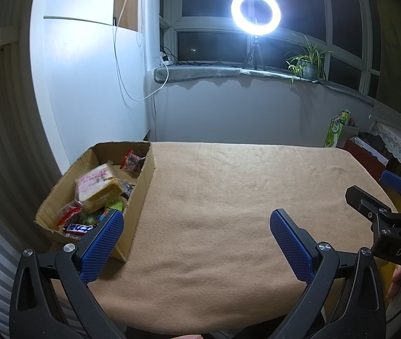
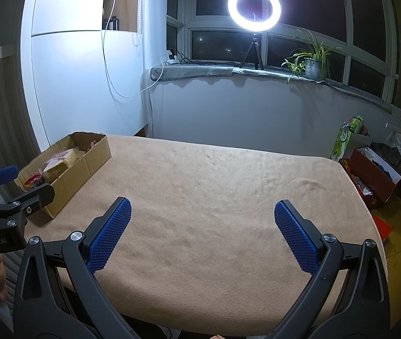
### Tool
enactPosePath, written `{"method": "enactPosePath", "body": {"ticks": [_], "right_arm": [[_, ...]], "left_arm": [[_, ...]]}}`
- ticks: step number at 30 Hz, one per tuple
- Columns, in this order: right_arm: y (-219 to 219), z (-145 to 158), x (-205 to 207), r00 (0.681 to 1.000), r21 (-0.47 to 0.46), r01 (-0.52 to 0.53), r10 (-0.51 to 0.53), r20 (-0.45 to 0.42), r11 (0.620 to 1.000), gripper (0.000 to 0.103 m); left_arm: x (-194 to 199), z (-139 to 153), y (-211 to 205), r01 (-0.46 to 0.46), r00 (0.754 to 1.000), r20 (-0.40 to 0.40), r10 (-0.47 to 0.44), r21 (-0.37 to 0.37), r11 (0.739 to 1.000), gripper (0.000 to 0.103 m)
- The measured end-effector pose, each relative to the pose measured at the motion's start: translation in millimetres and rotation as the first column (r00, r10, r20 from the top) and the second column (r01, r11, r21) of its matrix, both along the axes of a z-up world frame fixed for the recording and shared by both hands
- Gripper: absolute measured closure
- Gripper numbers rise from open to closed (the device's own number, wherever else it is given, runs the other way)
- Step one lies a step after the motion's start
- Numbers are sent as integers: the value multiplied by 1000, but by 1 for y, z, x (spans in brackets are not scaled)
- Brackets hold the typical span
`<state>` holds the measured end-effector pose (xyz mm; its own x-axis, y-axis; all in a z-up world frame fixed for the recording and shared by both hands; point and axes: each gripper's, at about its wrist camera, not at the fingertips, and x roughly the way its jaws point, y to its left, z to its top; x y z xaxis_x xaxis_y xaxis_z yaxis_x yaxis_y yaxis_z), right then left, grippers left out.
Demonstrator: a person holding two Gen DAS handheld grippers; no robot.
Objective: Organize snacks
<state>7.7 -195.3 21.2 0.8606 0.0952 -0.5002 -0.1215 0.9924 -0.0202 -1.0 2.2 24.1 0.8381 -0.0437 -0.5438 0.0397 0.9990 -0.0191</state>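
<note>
A cardboard box (image 1: 144, 180) sits at the left edge of the tan-covered table (image 1: 243, 197) and holds several wrapped snacks: a pink-and-yellow pack (image 1: 98, 188), a small red packet (image 1: 131, 161), a dark bar (image 1: 80, 228). My left gripper (image 1: 196, 221) hovers open over the near part of the table, its left fingertip beside the box's near corner, nothing between the pads. My right gripper (image 2: 202, 213) is open and empty above the middle of the cloth. The box (image 2: 70, 175) lies far left in the right wrist view.
A ring light on a tripod (image 1: 255, 12) and a potted plant (image 1: 307, 62) stand on the windowsill behind the table. Off the right edge are a green carton (image 2: 344, 138) and a red box (image 2: 370, 178) on the floor. A white cabinet (image 1: 87, 70) stands at left.
</note>
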Motion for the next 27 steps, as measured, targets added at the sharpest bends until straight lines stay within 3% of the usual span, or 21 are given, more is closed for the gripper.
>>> {"method": "enactPosePath", "body": {"ticks": [19, 27], "right_arm": [[-6, -6, 5, 1000, 6, -9, 9, -15, 1000, 0], [-9, -8, 4, 1000, 9, -9, 9, -18, 1000, 0]], "left_arm": [[1, -7, 0, 5, 1000, -15, -5, -5, 1000, 0], [-6, -5, 0, -29, 999, 34, 28, 27, 999, 0]]}}
